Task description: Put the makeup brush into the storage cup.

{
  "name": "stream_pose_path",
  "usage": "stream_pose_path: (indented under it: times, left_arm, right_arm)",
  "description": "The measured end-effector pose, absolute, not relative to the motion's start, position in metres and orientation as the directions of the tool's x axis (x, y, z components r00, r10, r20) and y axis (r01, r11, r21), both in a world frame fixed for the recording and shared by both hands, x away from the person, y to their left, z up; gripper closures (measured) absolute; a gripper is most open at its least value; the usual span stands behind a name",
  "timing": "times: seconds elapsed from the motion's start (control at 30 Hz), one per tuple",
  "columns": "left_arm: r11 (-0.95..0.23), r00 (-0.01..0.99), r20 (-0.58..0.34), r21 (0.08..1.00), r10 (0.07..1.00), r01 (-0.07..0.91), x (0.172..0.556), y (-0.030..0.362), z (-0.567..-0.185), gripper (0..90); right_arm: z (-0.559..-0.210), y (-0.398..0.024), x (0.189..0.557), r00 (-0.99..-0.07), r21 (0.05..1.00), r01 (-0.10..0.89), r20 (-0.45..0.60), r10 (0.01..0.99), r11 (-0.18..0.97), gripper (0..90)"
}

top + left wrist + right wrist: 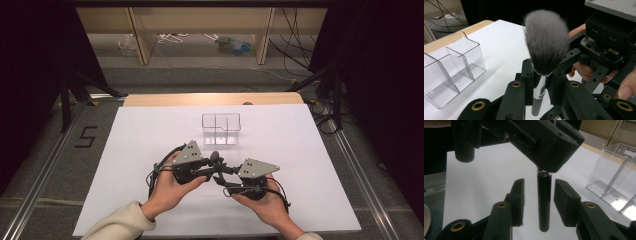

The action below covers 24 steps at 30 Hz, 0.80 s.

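Note:
A makeup brush (546, 42) with grey-and-white bristles, a silver ferrule and a black handle (544, 202) stands upright above the white board. My left gripper (541, 75) is shut on its ferrule, bristles pointing up. In the high view the left gripper (212, 169) and the right gripper (223, 181) meet at the board's middle front, with the brush head (215, 155) between them. My right gripper (539, 186) has one jaw on each side of the black handle, and a gap shows on both sides. The left gripper's body (544, 142) hangs over the handle's top.
A clear plastic organiser (221, 129) with several compartments stands empty on the white board (150, 130) behind the grippers; the same organiser (451, 67) sits left of the brush. Bare board lies all round. Shelves and cables are beyond the table's far edge.

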<state>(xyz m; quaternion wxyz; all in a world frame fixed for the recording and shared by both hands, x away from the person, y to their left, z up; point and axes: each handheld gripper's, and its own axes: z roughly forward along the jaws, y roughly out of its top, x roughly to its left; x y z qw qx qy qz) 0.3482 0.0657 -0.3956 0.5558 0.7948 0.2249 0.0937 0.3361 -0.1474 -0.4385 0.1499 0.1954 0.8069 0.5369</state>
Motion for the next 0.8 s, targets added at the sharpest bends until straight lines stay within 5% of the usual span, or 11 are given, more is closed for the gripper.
stream_pose_path:
  times: [0.8]
  left_arm:
    - [-0.263, 0.887, -0.117, 0.93, 0.447, 0.255, 0.3502, 0.0665, -0.3958, 77.2]
  right_arm:
    - [-0.4384, -0.147, 0.3387, -0.883, 0.923, 0.18, -0.002, 0.469, 0.341, 79.2]
